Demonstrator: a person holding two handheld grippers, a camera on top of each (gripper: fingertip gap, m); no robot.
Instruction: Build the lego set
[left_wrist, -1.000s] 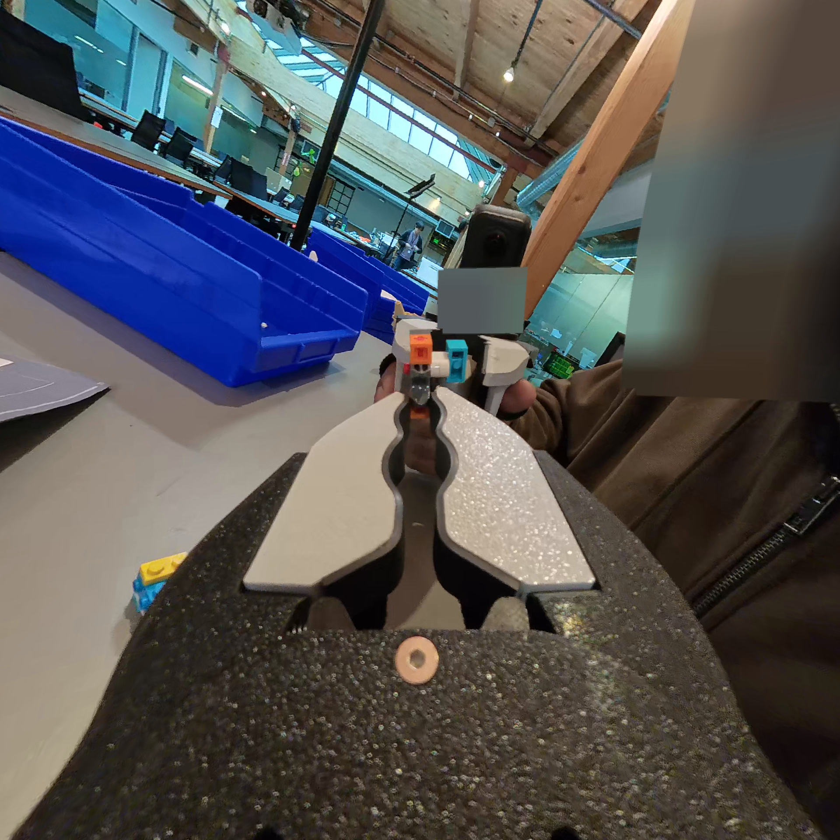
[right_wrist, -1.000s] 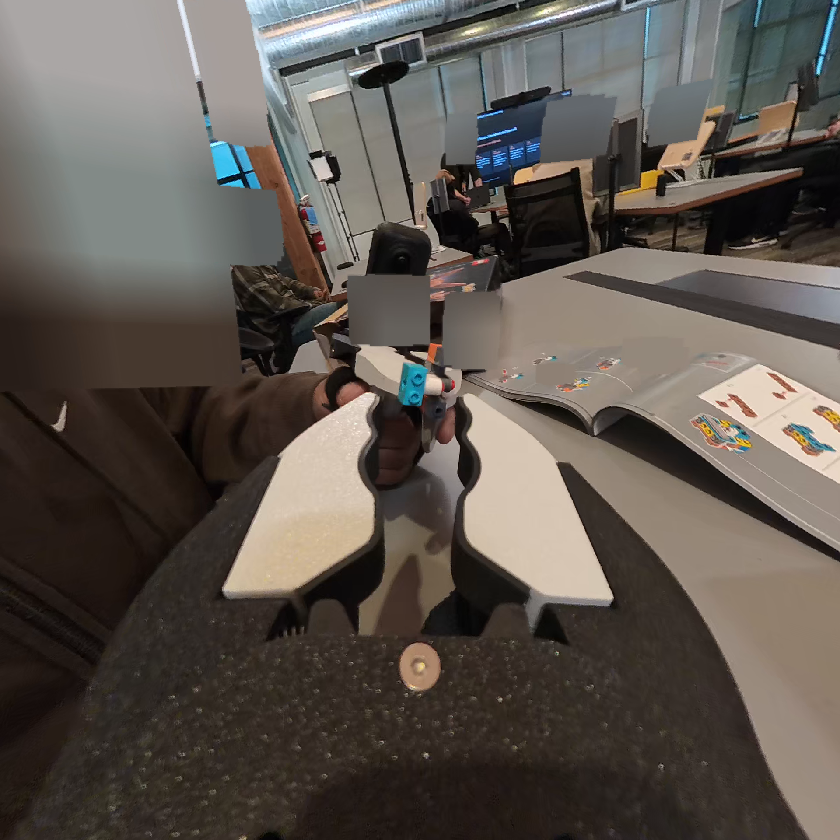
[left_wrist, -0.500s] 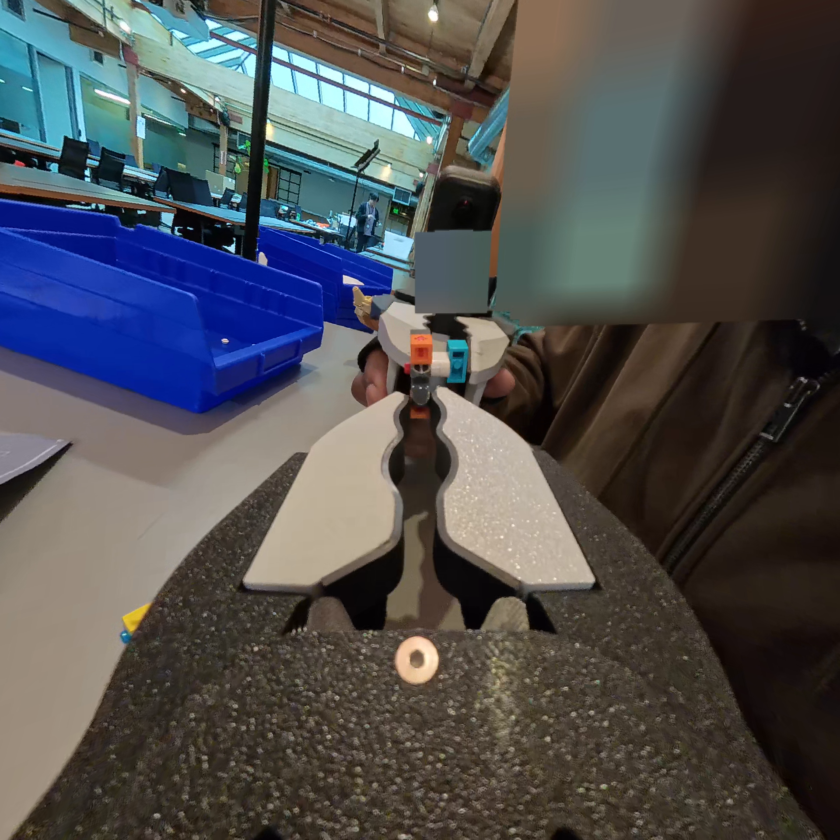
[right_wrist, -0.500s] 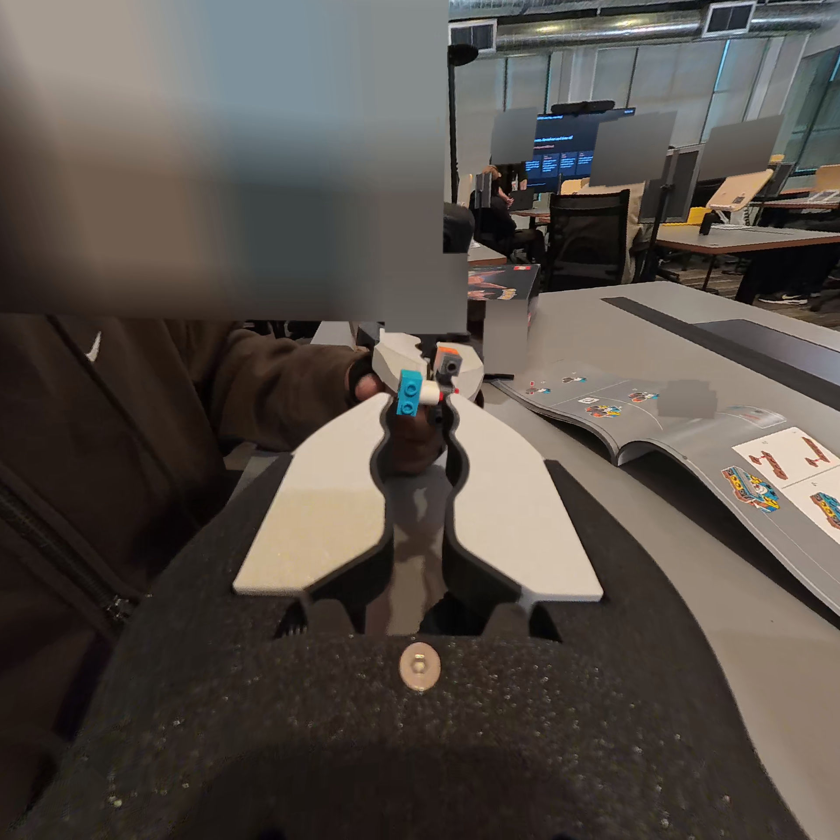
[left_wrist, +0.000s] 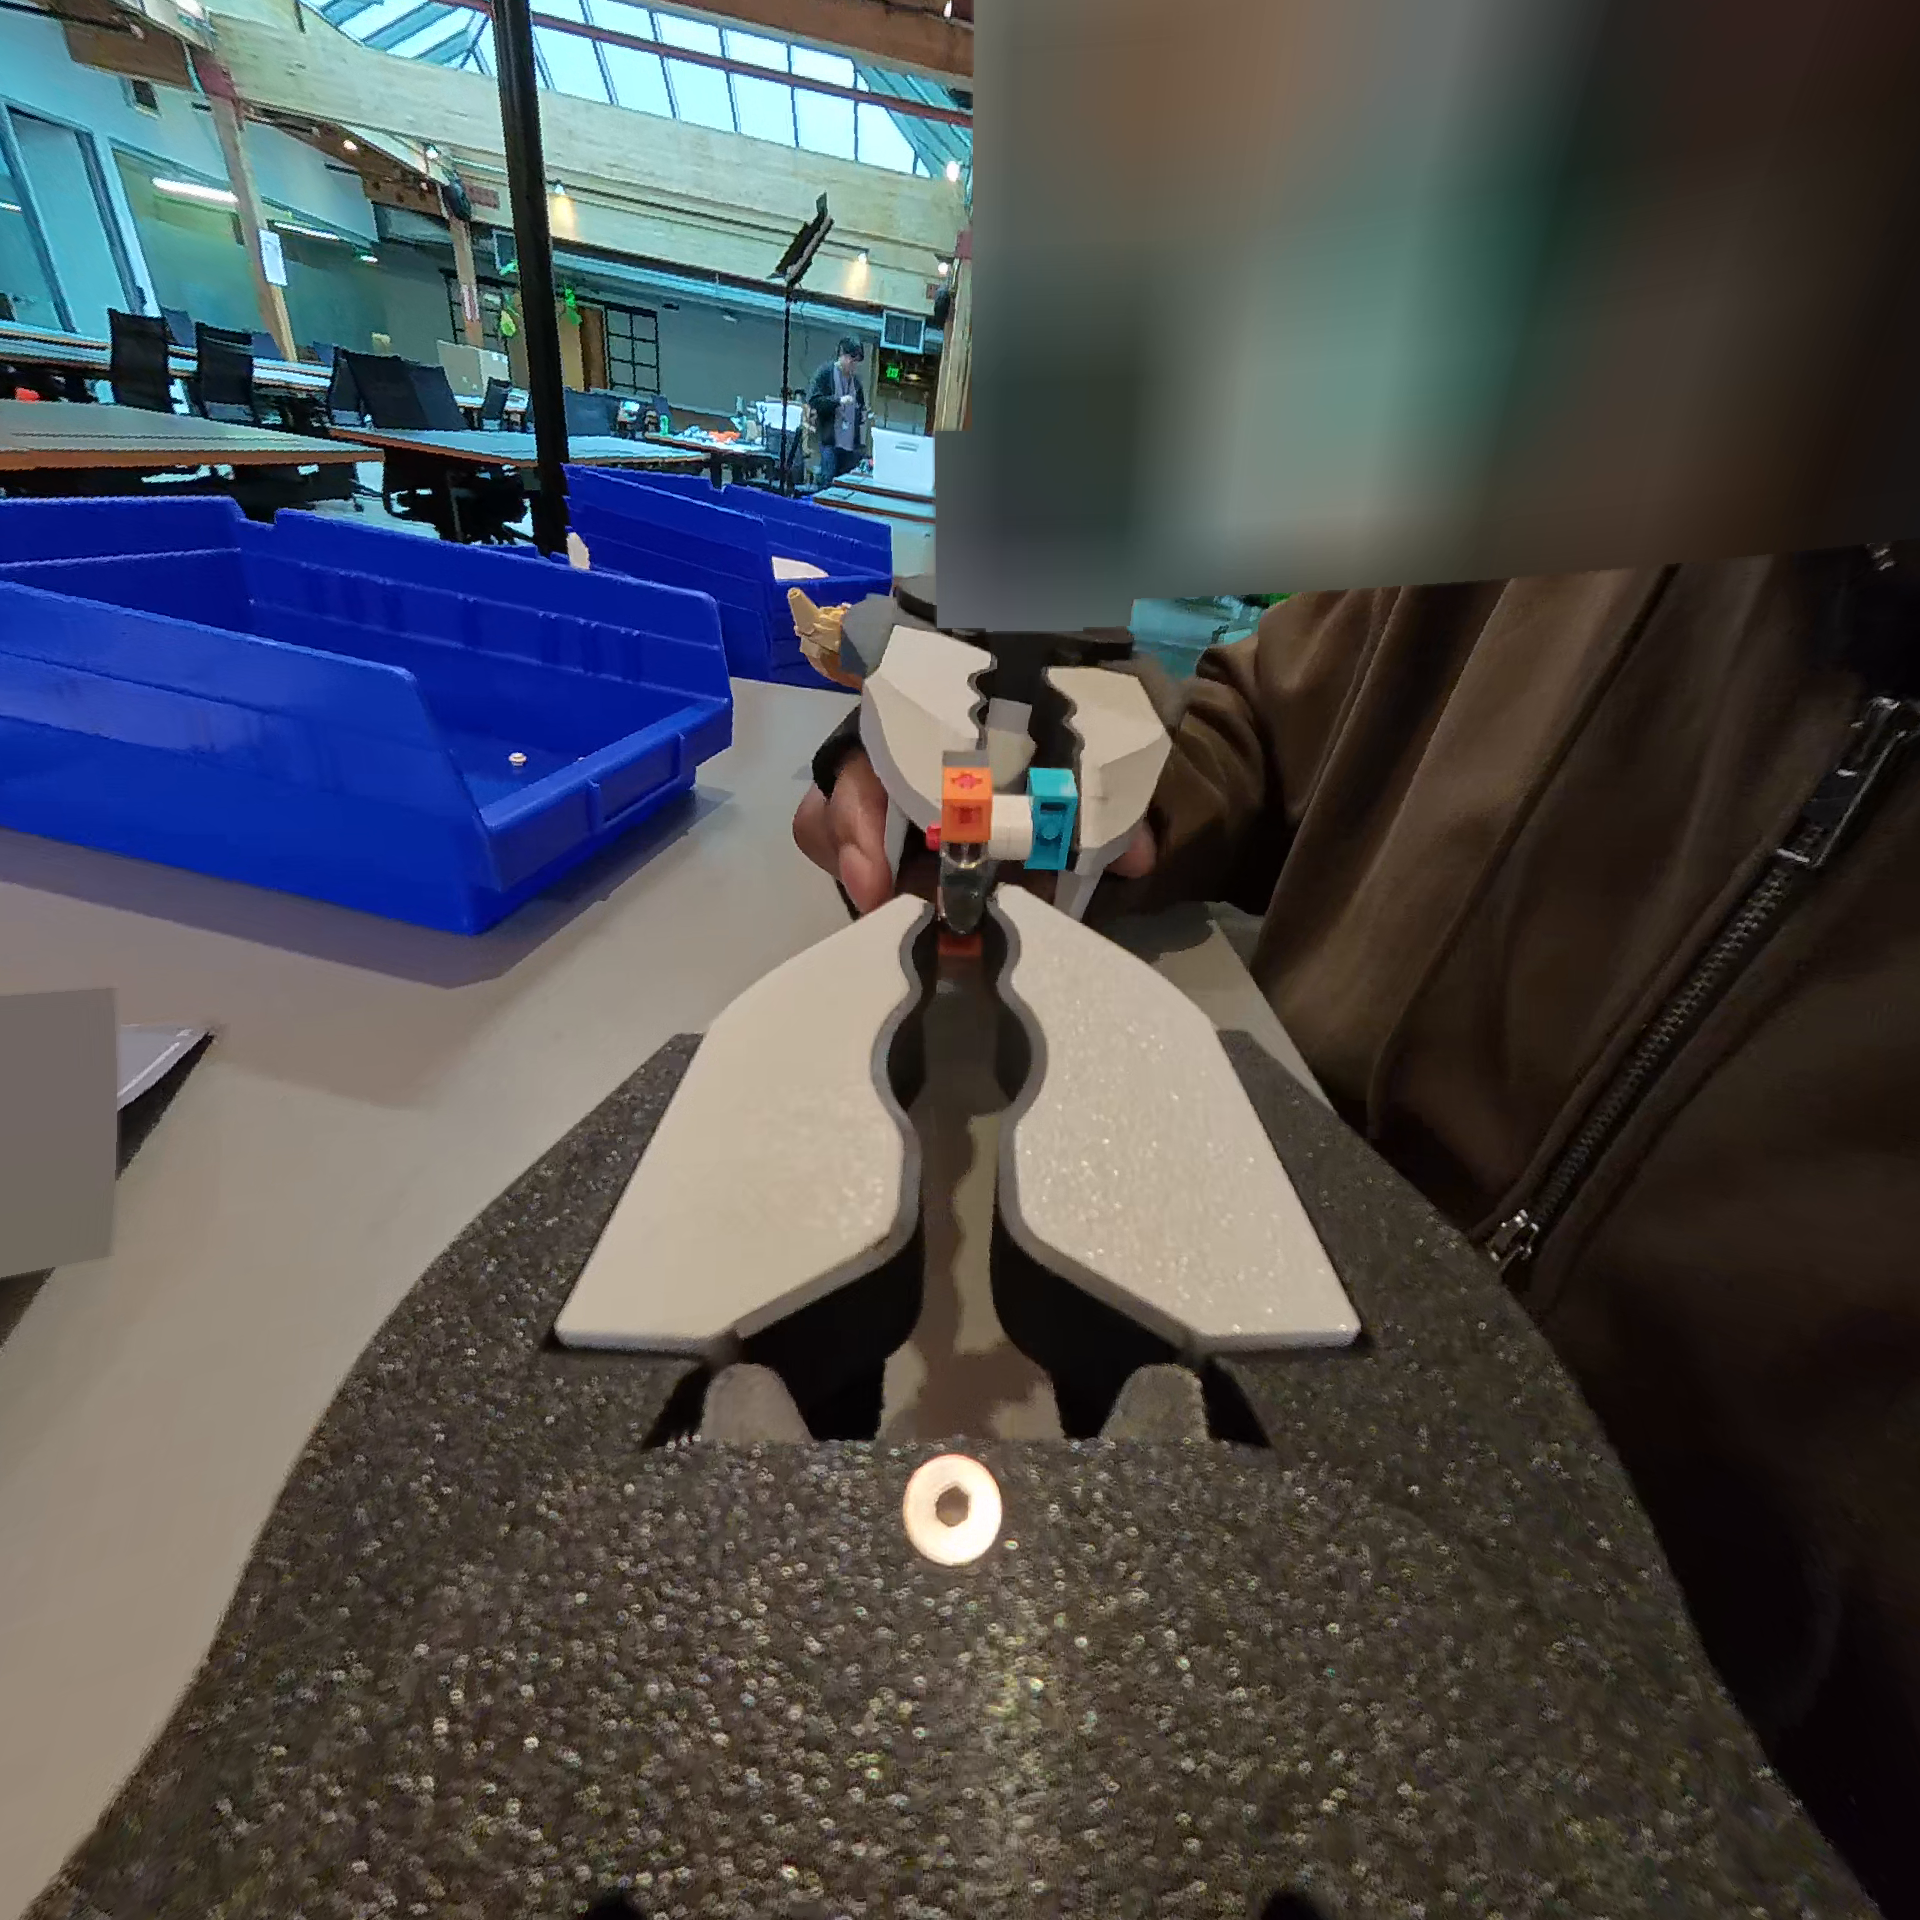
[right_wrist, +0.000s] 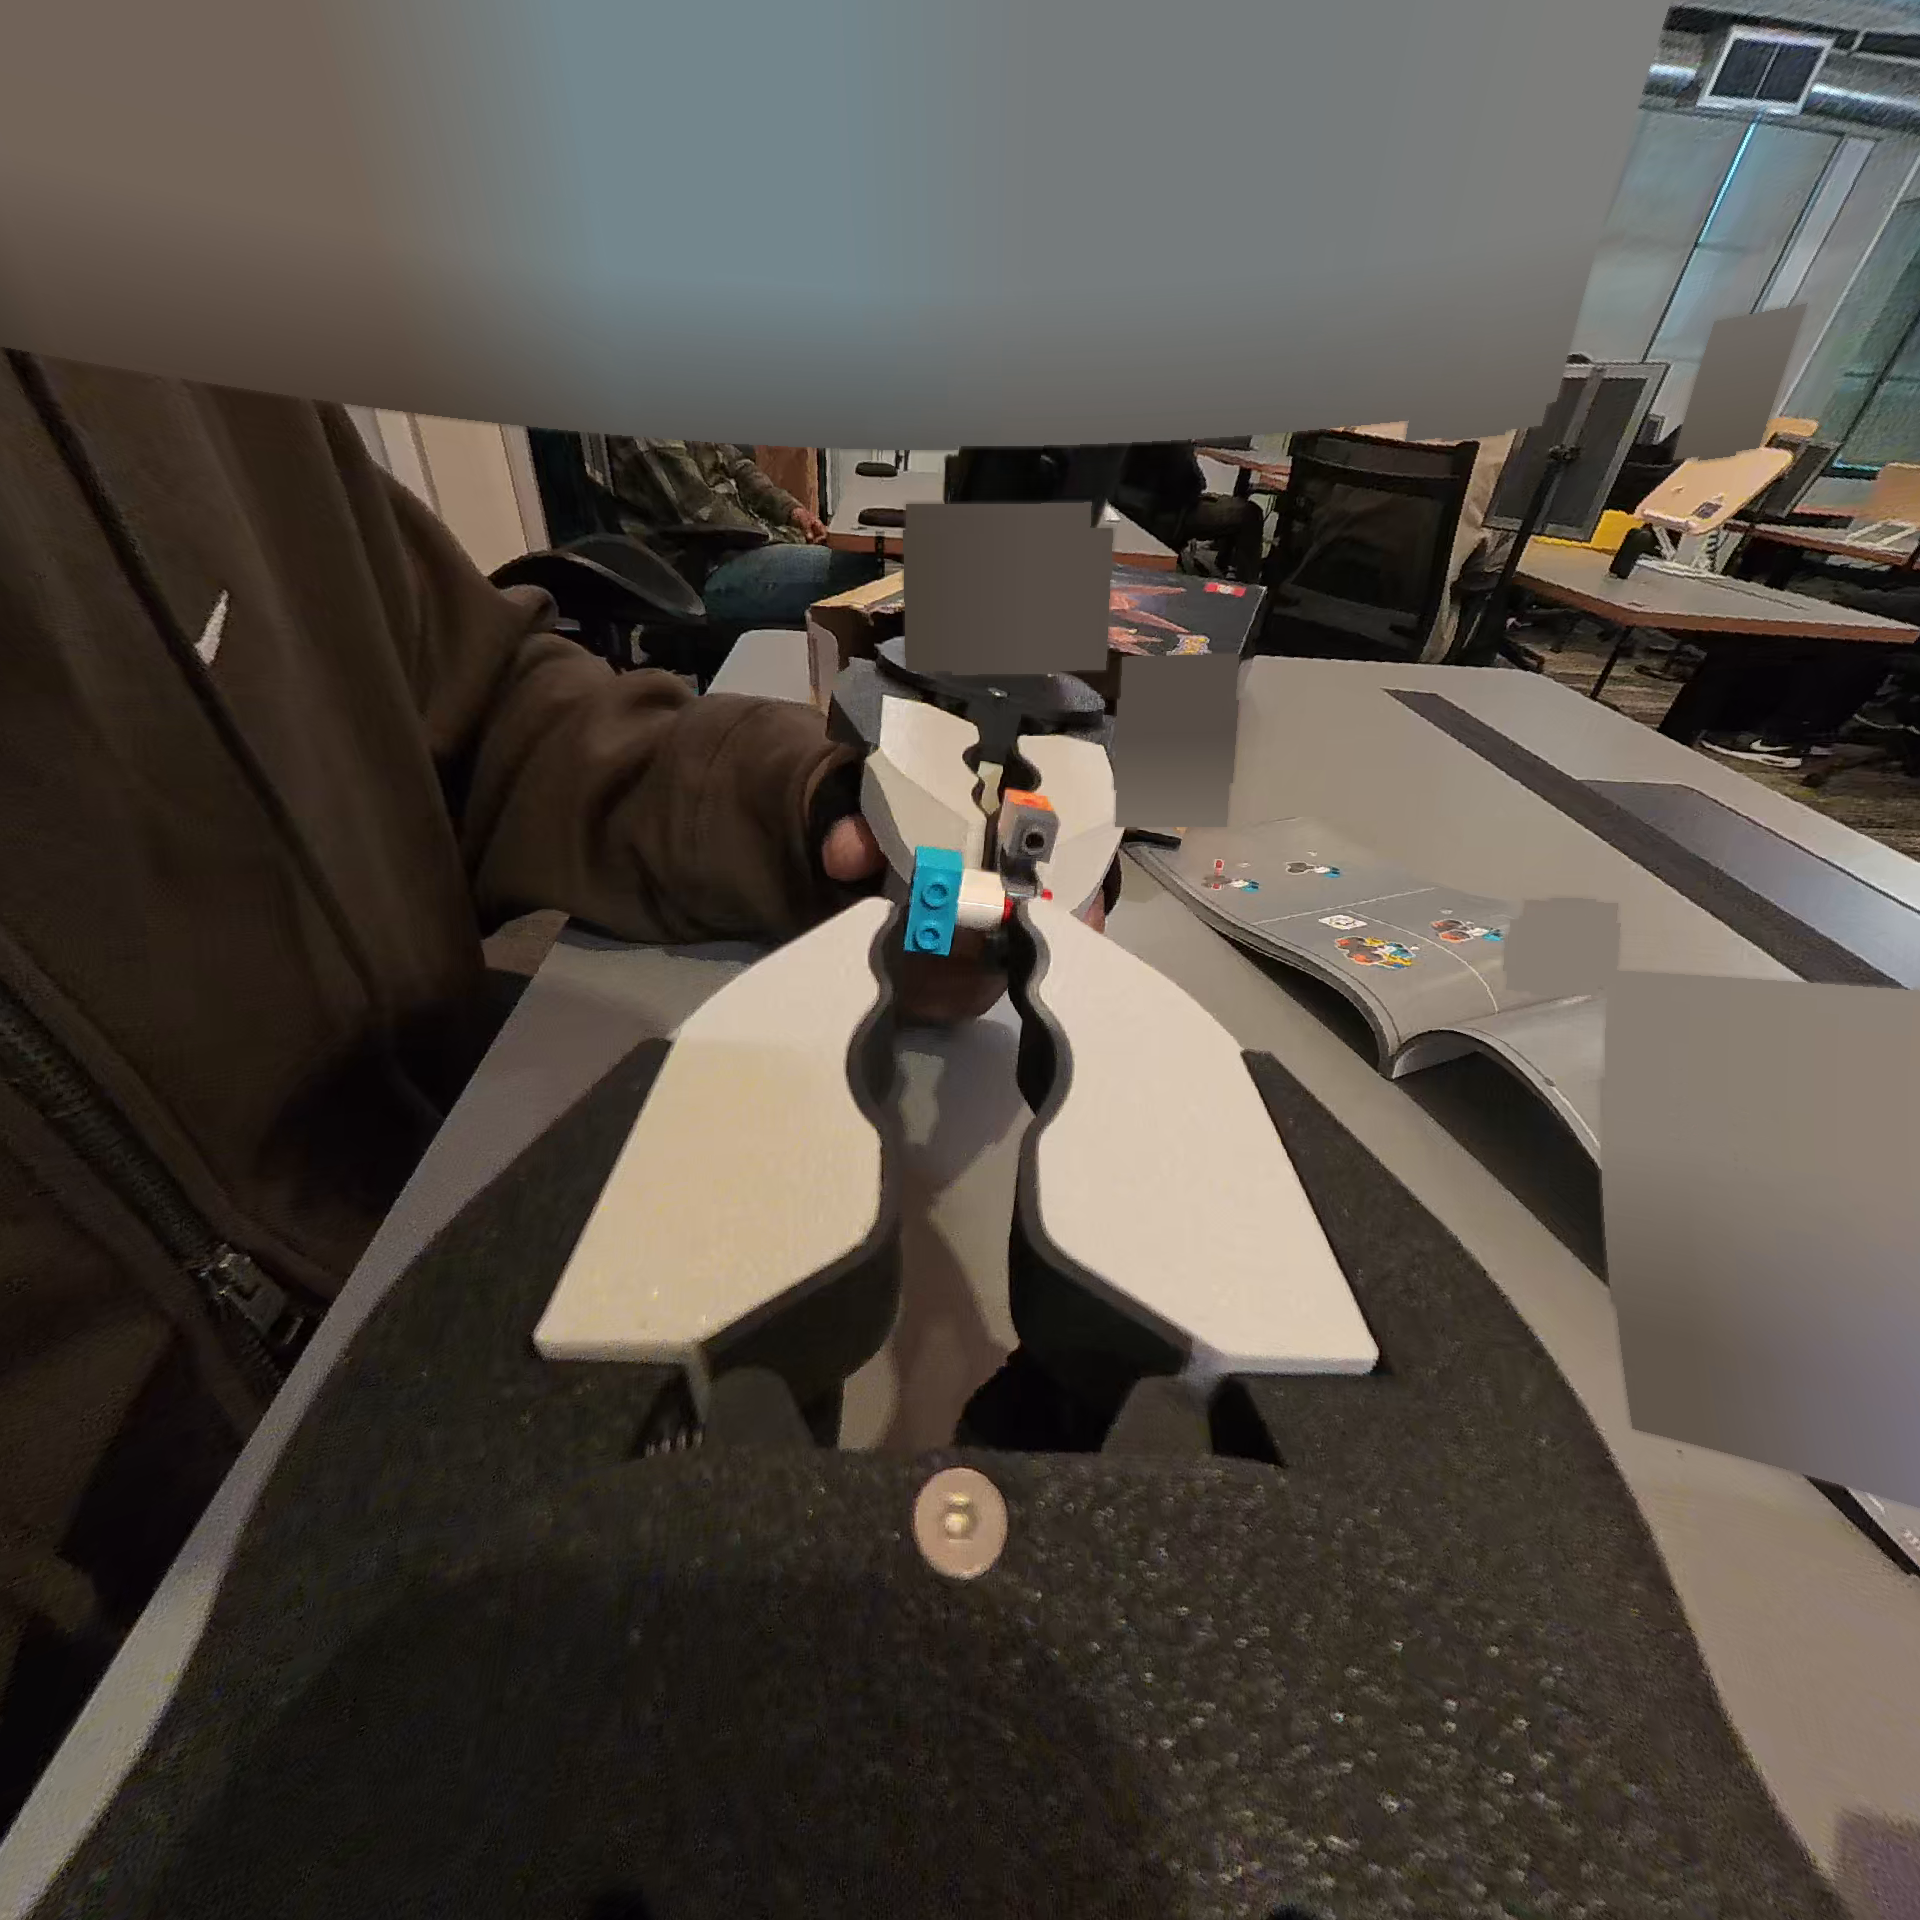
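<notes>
The left hand-held gripper (left_wrist: 961, 914), in its own view, is clenched on the dark lower stem of a small lego assembly (left_wrist: 997, 821) held up off the surface (left_wrist: 364, 1091); an orange block, a white piece and a teal brick stick out above its tips, and the right hand-held gripper sits just beyond at 12 o'clock. Blue bins (left_wrist: 343, 717) stand at 10 o'clock, one holding a single small piece. In the right wrist view, the right hand-held gripper (right_wrist: 951, 920) has its jaws parted around the teal-and-white end; whether it grips I cannot tell. An open instruction booklet (right_wrist: 1403, 966) lies at 2 o'clock. Judging by this handful of joined bricks, the build is at an early stage, with most of it left.
</notes>
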